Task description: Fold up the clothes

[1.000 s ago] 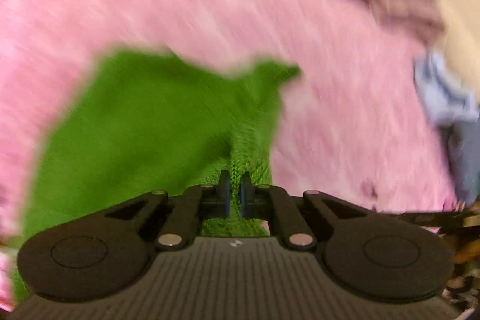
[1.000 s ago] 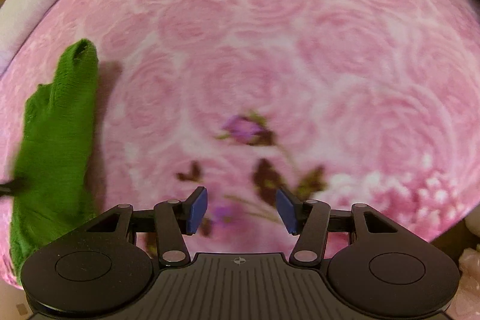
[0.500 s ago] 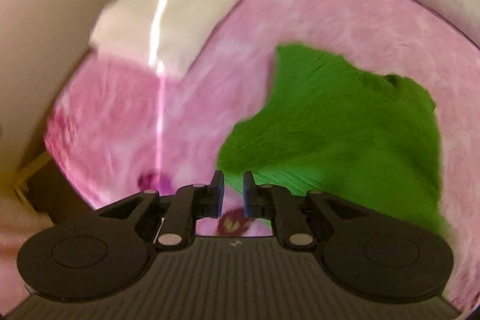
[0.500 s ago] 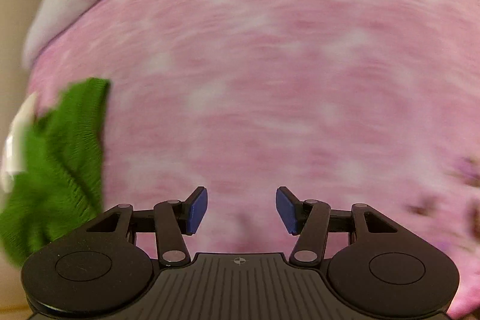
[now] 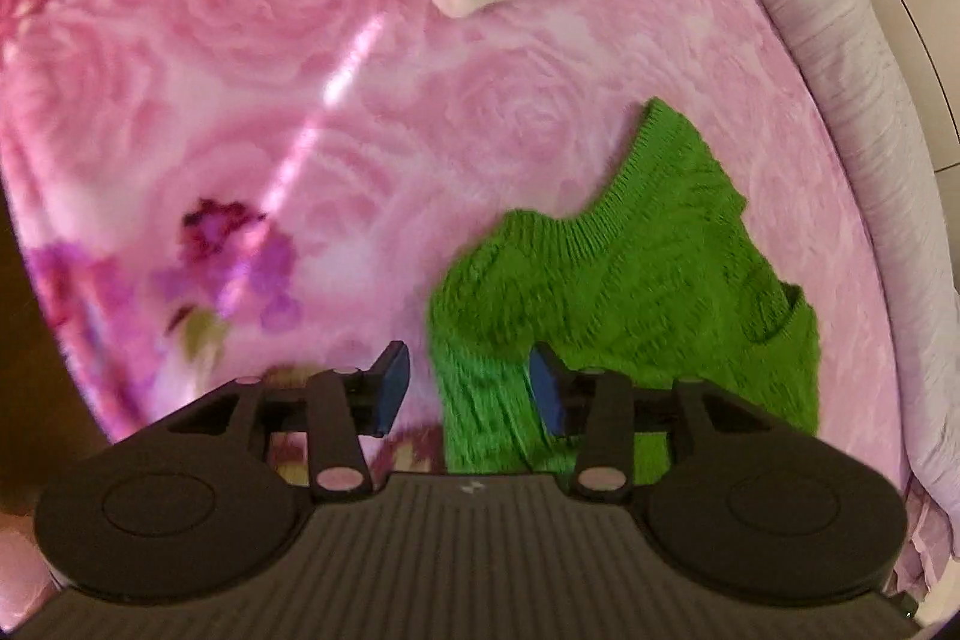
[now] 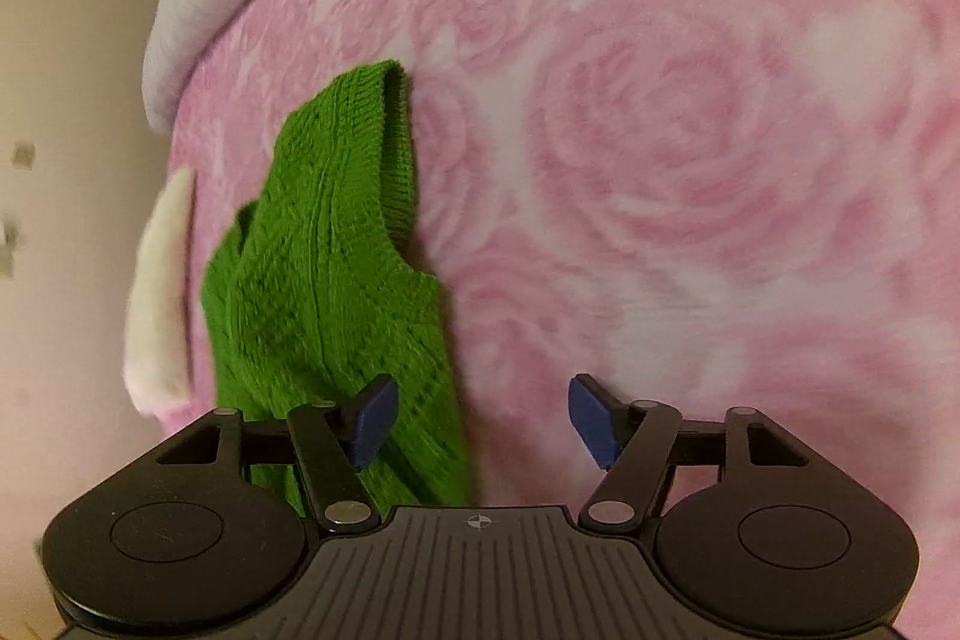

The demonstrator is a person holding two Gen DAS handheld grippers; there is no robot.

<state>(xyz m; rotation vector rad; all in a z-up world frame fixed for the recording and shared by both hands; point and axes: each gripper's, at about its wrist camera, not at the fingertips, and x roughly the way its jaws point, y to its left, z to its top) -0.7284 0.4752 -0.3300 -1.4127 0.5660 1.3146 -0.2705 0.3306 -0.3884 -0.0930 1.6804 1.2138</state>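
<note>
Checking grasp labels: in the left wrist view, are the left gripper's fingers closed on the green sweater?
No; the left gripper is open, its fingers spread with the green sweater lying loose on the bed.

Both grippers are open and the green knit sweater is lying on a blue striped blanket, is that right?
Not quite. Both grippers, left and right, are open, and the green knit sweater is lying there, but the blanket is pink with a rose pattern, as the right wrist view shows.

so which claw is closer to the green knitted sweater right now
Left. The left claw is open with the green knitted sweater edge lying between its pads. The right claw is also open, just beside the sweater, mostly over the pink rose-print blanket.
</note>
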